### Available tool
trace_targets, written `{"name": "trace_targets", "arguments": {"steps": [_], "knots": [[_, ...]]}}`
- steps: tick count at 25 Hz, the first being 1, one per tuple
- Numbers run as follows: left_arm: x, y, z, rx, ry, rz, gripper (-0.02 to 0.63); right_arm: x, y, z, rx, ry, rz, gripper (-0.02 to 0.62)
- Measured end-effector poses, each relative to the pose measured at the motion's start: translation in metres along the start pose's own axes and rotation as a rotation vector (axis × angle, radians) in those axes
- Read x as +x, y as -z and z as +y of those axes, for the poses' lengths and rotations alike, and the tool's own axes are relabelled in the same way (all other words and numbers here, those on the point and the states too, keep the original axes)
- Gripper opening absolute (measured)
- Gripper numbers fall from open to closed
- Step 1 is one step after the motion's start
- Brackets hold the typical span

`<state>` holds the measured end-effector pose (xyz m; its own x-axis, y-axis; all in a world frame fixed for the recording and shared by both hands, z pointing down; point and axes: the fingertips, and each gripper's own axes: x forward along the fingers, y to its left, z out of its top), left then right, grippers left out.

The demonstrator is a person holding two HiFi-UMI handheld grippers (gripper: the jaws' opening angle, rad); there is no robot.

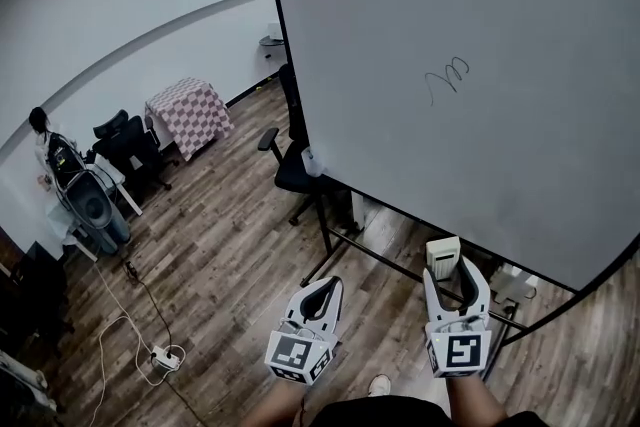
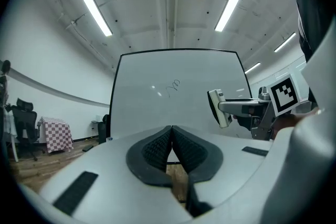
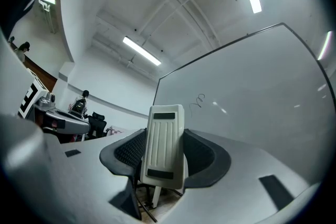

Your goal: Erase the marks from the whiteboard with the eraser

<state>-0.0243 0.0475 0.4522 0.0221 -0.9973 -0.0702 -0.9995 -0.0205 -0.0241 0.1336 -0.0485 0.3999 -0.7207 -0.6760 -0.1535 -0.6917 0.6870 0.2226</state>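
A large whiteboard (image 1: 470,85) on a black rolling stand fills the upper right of the head view, with one small black scribble (image 1: 447,78) near its middle. The scribble (image 2: 172,86) also shows in the left gripper view and faintly as a scribble (image 3: 196,103) in the right gripper view. My right gripper (image 1: 444,265) is shut on a cream eraser (image 3: 165,147), held upright below the board, well short of the scribble. My left gripper (image 1: 322,297) hangs beside it, shut and empty, its pads (image 2: 157,147) pressed together.
A black office chair (image 1: 295,165) stands by the board's left edge. Farther left are a checkered-cloth table (image 1: 188,113), more chairs (image 1: 130,150) and a person (image 1: 42,127). A cable and power strip (image 1: 160,356) lie on the wooden floor. The stand's lower bar (image 1: 400,265) runs in front of me.
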Motion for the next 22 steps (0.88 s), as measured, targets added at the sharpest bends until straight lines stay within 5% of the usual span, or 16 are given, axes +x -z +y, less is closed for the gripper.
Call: {"name": "trace_targets", "arguments": {"steps": [14,22], "knots": [[0.099,0.013,0.021,-0.049,0.055,-0.008,0.018,0.067,0.018,-0.063,-0.05,0.066,-0.005,0.247],[0.167,0.022,0.033,-0.05,0.174,-0.014,0.018,0.113,0.027,-0.084,-0.08,0.136,0.004,0.247]]}}
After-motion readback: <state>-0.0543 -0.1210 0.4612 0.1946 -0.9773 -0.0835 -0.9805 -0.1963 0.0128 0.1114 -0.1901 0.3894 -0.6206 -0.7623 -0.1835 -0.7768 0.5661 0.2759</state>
